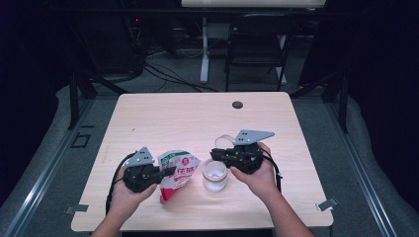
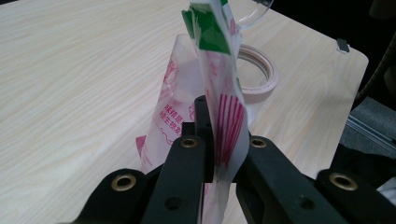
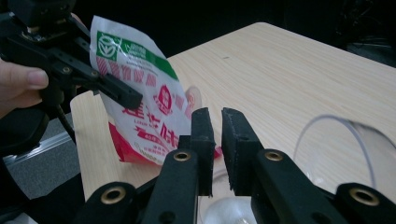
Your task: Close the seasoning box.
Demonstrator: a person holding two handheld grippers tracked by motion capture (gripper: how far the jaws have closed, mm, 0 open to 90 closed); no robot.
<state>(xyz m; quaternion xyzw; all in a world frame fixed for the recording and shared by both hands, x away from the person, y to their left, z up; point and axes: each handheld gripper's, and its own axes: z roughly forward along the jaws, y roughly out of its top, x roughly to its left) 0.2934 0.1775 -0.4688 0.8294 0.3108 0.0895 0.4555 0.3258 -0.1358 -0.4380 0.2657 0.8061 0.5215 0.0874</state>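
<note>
Left gripper (image 1: pixel 170 171) clamped the seasoning packet (image 1: pixel 177 170) upright beside the glass jar (image 1: pixel 214 174). Right gripper (image 3: pixel 215 122), jaws narrow and empty, hovered over the jar. Next likely: grip the packet's top to tear it.

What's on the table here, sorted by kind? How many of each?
Printed plastic bag: 1, clamped in the left gripper
Clear glass jar: 1, beside the right gripper
Handheld grippers: 2
Dark round plug in the tabletop: 1
Total: 5
</note>
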